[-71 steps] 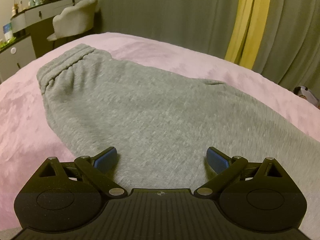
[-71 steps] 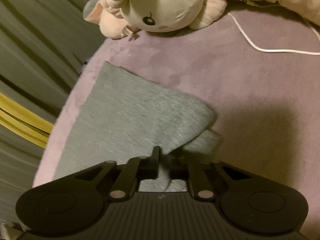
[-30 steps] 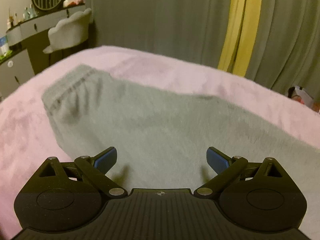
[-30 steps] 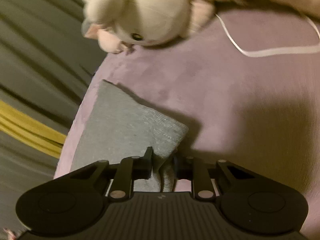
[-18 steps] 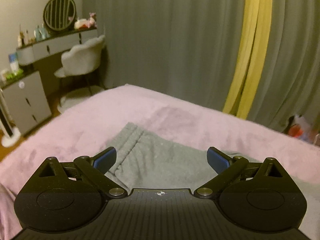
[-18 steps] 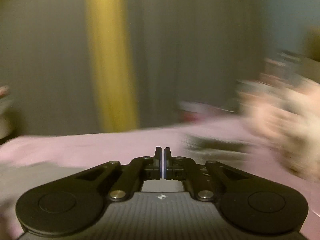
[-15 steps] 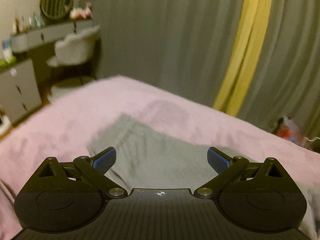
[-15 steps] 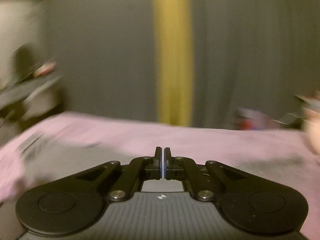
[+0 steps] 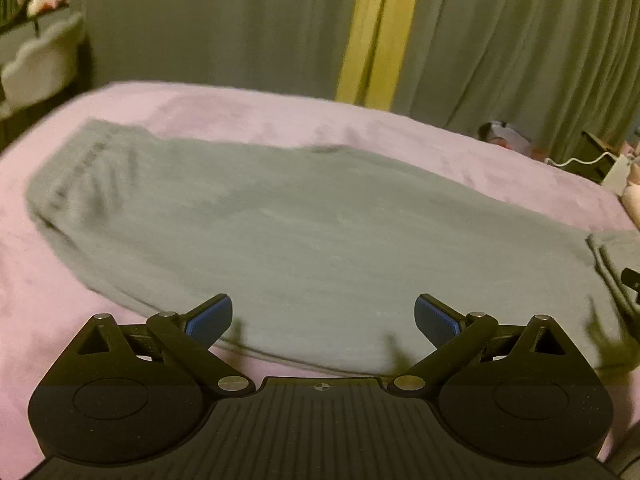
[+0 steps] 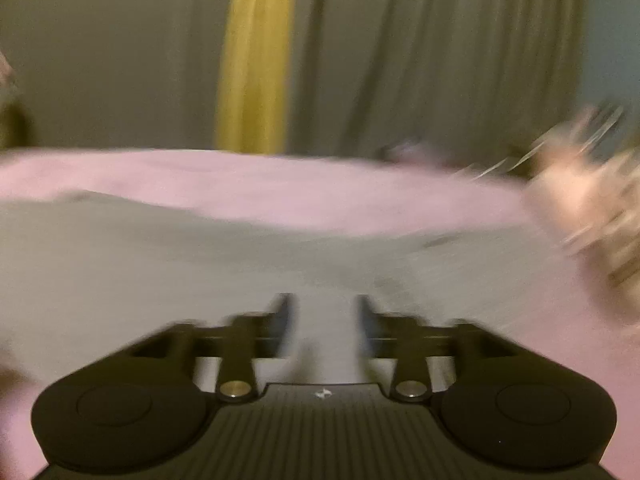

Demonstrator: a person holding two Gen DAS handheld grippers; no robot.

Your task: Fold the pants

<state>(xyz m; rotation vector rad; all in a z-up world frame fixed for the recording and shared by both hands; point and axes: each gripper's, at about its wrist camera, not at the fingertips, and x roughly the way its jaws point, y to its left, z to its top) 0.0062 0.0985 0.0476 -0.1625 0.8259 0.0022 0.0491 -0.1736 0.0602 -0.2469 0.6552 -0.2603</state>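
Observation:
Grey pants (image 9: 304, 232) lie flat across the pink bed cover (image 9: 248, 108), waistband at the left and legs running to the right, where a cuff end is turned back at the right edge. My left gripper (image 9: 323, 317) hovers open over the pants' near edge with nothing between its blue pads (image 9: 210, 319). In the blurred right wrist view the pants (image 10: 200, 264) fill the lower left. My right gripper (image 10: 323, 316) hangs above the cloth with its jaws opening and nothing held between them.
Grey curtains with a yellow strip (image 9: 378, 32) hang behind the bed. A dresser with a chair (image 9: 36, 68) stands at the far left. A plush toy (image 10: 592, 200) lies blurred at the right, with small items and a white cable (image 9: 576, 160) beyond the bed's right end.
The right gripper let go of the pant cuff, swung round from the plush-toy end to face the curtains, and its shut jaws have parted. The left gripper's view rose, then dipped back over the pants.

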